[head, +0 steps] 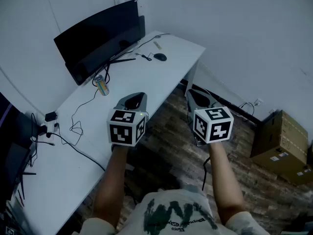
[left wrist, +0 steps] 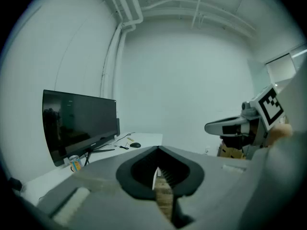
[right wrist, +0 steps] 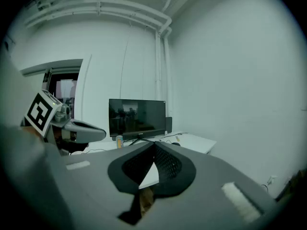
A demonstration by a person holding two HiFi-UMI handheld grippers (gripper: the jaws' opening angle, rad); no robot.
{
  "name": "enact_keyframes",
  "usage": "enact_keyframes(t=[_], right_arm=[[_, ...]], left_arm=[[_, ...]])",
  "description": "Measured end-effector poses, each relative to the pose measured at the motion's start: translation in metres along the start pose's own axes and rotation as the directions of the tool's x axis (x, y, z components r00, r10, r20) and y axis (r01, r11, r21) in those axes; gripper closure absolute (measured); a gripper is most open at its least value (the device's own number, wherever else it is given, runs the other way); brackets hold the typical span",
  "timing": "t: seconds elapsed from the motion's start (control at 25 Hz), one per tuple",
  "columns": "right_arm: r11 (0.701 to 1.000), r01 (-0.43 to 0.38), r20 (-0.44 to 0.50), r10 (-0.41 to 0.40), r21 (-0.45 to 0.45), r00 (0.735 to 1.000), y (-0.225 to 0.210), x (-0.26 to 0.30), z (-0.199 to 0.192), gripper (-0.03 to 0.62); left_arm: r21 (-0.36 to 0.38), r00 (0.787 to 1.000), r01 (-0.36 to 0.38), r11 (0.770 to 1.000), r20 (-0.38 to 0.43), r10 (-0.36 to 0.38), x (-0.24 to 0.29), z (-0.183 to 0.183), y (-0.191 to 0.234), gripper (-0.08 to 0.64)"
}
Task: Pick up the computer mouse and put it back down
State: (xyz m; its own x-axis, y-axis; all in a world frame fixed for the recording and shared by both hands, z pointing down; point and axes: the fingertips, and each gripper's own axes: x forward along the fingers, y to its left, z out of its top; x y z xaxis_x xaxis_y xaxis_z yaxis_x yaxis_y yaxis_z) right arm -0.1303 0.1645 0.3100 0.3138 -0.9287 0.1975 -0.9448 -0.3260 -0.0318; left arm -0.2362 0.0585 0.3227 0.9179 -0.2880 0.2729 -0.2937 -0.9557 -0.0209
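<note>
1. The computer mouse (head: 160,57) lies on the far end of the white table (head: 171,70), close to the room's corner, with a thin dark cable just beside it.
2. The left tongs (head: 137,98) hover over the table's long open edge, well apart from the mouse. Their jaws are together, tips touching, with nothing between them.
3. The right tongs (head: 196,98) hover over the wooden floor (head: 166,137) beside the table. Their jaws are likewise closed and empty.
4. Both tongs tilt slightly downward toward the far end of the table. Each is carried on a bare forearm, with its marker cube toward the person.
5. A black monitor (head: 100,38) with a dark screen stands on the table along the wall.
6. A drink can (head: 101,85) stands upright in front of the monitor, between it and the left tongs.
7. Cables trail over the nearer part of the table to a small black adapter (head: 50,116).
8. Cardboard boxes (head: 281,141) sit on the floor against the right-hand wall.
</note>
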Motion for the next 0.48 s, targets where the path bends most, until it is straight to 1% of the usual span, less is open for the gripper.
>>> enact_keyframes(t=[0.16,0.32,0.48], right_arm=[[1.0,-0.002,0.003,0.002,0.002,1.0,0.0,0.0,0.0,0.592],[1.0,-0.003,0.005,0.003,0.002,1.0,-0.003,0.0,-0.001,0.591],[1.0,-0.008,0.002,0.008,0.005,1.0,-0.014,0.003,-0.004,0.591]], left_arm=[[0.007,1.0,0.002,1.0,0.0,-0.002,0.001,-0.001,-0.003,0.558],[-0.012,1.0,0.007,1.0,0.024,-0.006,0.006,0.0,-0.005,0.558],[-0.017,1.0,0.012,1.0,0.019,-0.011,0.016,0.0,-0.011,0.558]])
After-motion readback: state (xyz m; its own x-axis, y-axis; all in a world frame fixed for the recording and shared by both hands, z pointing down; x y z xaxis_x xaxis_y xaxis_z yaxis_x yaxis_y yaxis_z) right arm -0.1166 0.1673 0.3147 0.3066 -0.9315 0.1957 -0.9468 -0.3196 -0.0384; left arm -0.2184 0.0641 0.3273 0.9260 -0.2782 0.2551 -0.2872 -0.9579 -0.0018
